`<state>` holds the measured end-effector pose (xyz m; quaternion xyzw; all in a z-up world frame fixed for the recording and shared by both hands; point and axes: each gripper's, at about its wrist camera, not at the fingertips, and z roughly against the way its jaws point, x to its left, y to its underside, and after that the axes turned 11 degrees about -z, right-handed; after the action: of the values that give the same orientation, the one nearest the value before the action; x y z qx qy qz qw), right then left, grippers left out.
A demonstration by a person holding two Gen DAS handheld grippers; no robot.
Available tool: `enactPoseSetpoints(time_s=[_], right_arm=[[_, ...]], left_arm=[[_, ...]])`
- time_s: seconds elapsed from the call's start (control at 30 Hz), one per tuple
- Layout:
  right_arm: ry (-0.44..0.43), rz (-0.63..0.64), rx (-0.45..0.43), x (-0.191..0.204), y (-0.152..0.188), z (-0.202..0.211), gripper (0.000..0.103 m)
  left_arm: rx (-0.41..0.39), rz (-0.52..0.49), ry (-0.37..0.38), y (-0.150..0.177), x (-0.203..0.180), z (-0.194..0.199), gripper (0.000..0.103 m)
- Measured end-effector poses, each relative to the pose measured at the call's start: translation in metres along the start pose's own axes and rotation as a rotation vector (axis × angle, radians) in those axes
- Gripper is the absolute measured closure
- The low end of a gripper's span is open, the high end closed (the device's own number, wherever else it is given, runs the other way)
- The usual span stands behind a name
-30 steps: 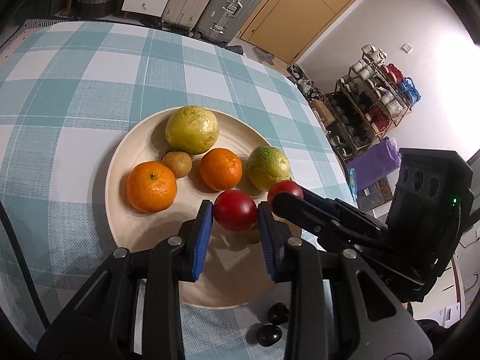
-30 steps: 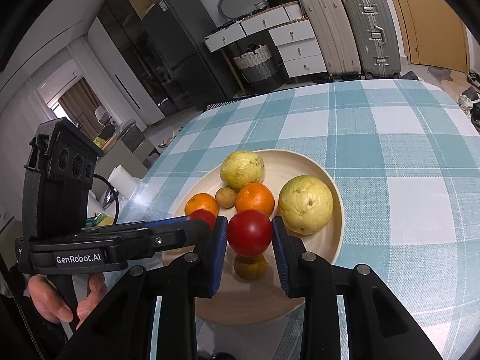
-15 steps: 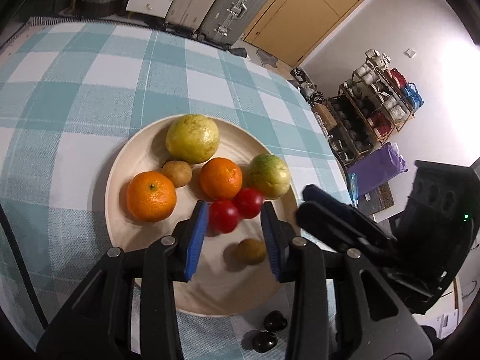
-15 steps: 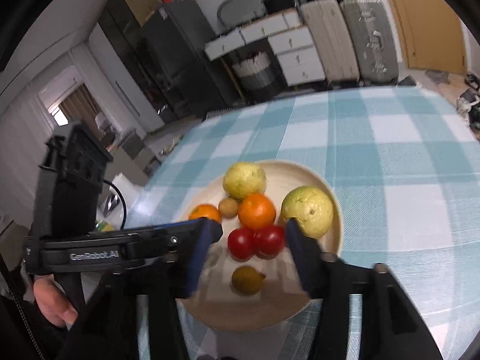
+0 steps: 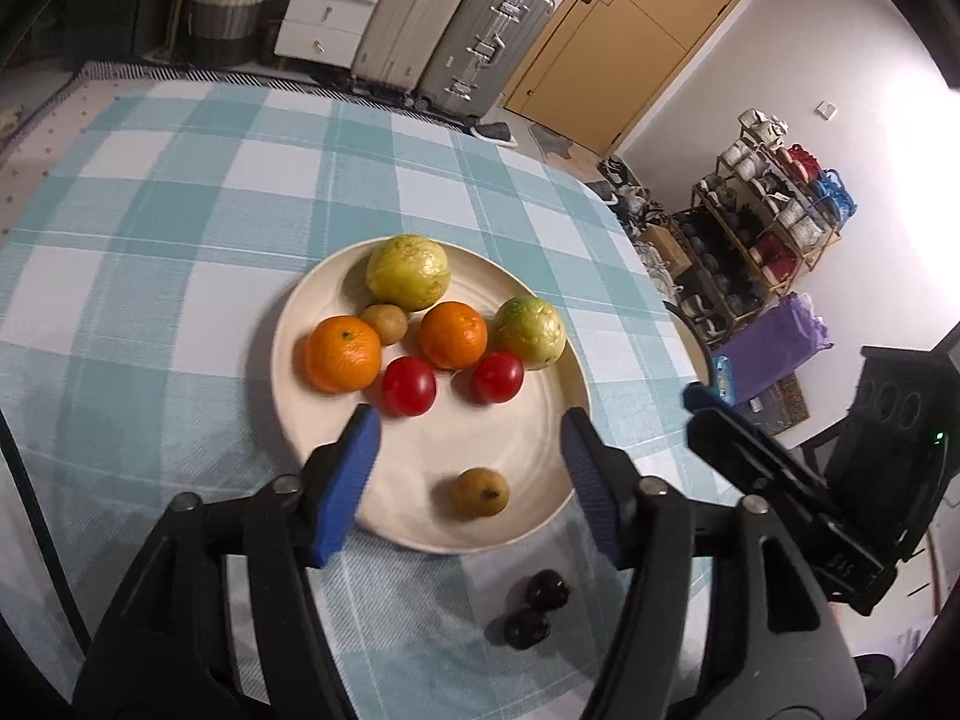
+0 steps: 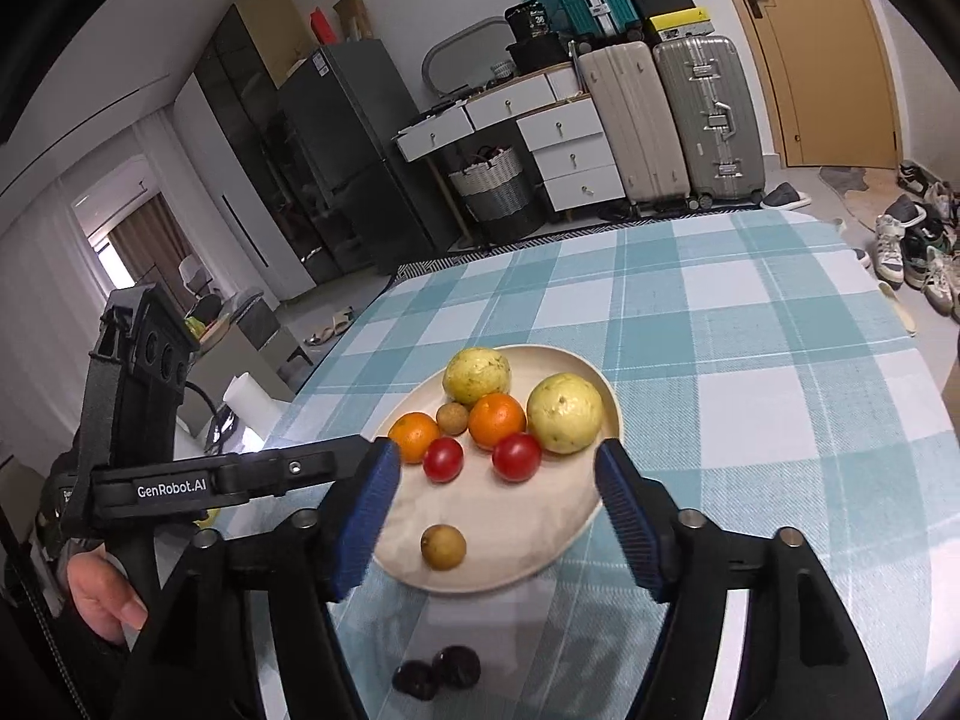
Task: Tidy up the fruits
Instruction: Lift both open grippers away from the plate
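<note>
1. We had just been opening the left gripper and right gripper; both stood apart, nothing between the jaws.
2. On the plate, two red tomatoes lay at twelve o'clock.
3. We judged them light, smooth, easily bruised: grip across the middle.

A lived-in home: a dining table in a crowded living room.

A round table wears a teal-and-white checked cloth. Behind it stand hard-shell suitcases beside a white chest of drawers, a woven laundry basket, and a tall dark fridge. A yellow-brown door is in the far wall, with a metal rack of cups and teaware near it. Shoes and slippers lie scattered on the floor, and a curtained window lights the far side.
</note>
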<state>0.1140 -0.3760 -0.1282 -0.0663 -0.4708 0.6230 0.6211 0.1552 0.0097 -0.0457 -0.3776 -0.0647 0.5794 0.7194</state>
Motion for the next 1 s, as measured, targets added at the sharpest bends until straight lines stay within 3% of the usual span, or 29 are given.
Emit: enactPoseSetpoints(time_s=[0.07, 0.17, 0.5, 0.67, 0.83, 1.0], right_arm=[[0.007, 0.011, -0.021, 0.002, 0.003, 0.008, 0.022], [0.003, 0.025, -0.045, 0.006, 0.006, 0.019, 0.019], [0.011, 0.045, -0.09, 0.017, 0.019, 0.043, 0.008], [0.031, 0.049, -0.11, 0.017, 0.03, 0.055, 0.004], [0.04, 0.037, -0.115, 0.016, 0.04, 0.065, 0.004], [0.045, 0.048, -0.129, 0.021, 0.051, 0.075, 0.002]], left_arm=[[-0.021, -0.016, -0.017, 0.004, -0.004, 0.01, 0.036], [-0.051, -0.058, -0.072, 0.011, -0.014, 0.025, 0.022], [-0.069, -0.156, -0.2, 0.034, -0.042, 0.052, 0.018], [-0.075, -0.163, -0.21, 0.046, -0.048, 0.06, 0.015], [-0.091, -0.167, -0.224, 0.058, -0.056, 0.071, 0.002], [-0.107, -0.178, -0.241, 0.069, -0.061, 0.078, 0.001]])
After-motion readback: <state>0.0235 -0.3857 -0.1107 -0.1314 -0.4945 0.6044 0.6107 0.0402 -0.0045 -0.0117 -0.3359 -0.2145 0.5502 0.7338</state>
